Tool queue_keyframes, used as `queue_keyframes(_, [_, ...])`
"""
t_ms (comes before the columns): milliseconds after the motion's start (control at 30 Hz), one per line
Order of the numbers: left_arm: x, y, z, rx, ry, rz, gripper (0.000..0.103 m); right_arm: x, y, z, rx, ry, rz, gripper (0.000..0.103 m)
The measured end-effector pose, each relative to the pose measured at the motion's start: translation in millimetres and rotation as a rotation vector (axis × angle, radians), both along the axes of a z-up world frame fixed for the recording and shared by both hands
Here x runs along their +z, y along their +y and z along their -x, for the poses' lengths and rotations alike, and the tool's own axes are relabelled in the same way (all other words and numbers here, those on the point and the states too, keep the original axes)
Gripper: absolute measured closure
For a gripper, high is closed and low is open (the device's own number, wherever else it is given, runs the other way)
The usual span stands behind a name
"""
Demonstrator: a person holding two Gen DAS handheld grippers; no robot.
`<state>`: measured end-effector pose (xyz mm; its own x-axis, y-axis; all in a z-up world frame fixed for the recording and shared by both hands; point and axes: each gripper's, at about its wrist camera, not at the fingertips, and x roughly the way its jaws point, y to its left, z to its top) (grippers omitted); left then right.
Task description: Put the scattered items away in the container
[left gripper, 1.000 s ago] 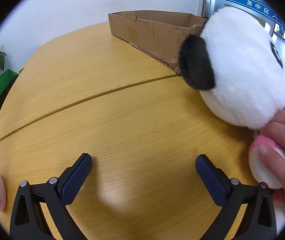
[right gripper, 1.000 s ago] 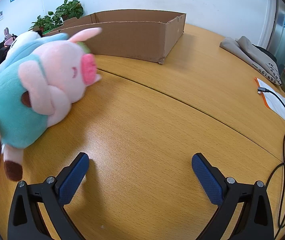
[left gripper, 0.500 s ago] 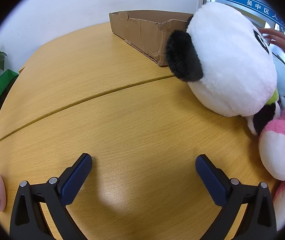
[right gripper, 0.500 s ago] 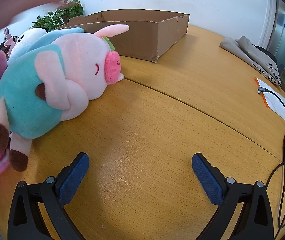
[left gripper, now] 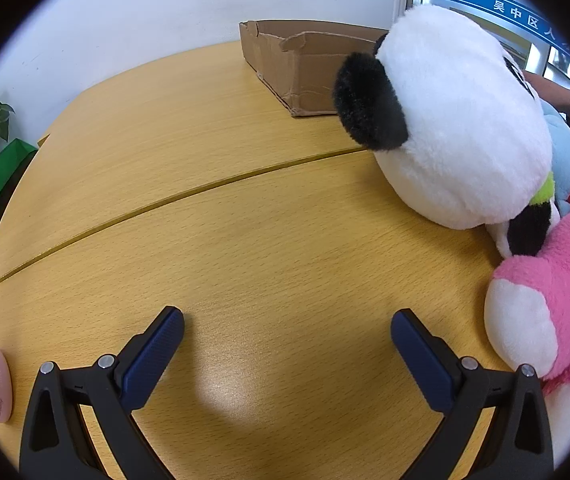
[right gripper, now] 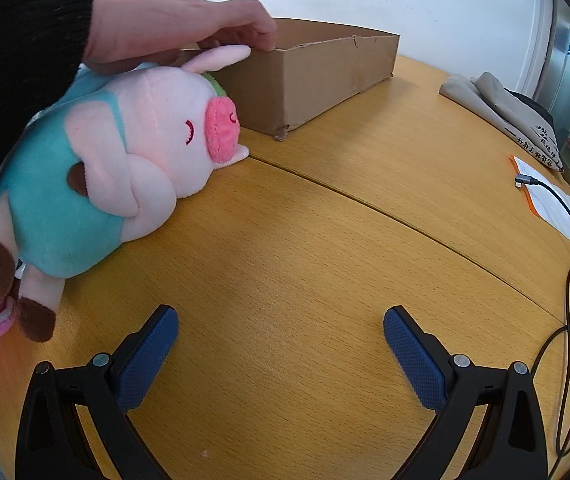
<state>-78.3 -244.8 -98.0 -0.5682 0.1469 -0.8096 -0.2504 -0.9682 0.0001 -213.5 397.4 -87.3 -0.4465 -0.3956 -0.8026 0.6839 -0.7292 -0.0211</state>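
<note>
Wooden table [right gripper: 325,240], pig plush [right gripper: 125,168] snout toward cardboard box [right gripper: 317,80]

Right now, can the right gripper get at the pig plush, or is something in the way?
Probably not cleanly. The right gripper is open over bare table, with the pig plush off to its left, but a bare hand rests across the plush's top.

Bright even light, sharp focus (fisheye-bent edges), glare on table [left gripper: 225,392].
</note>
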Motion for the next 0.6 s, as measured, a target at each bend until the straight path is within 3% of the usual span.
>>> queue_keyframes(600, [1.5,1.8,-1.1,0.003,0.0,0.0,0.0,0.2,0.2,-0.1,-0.003,0.0,0.0,0.0])
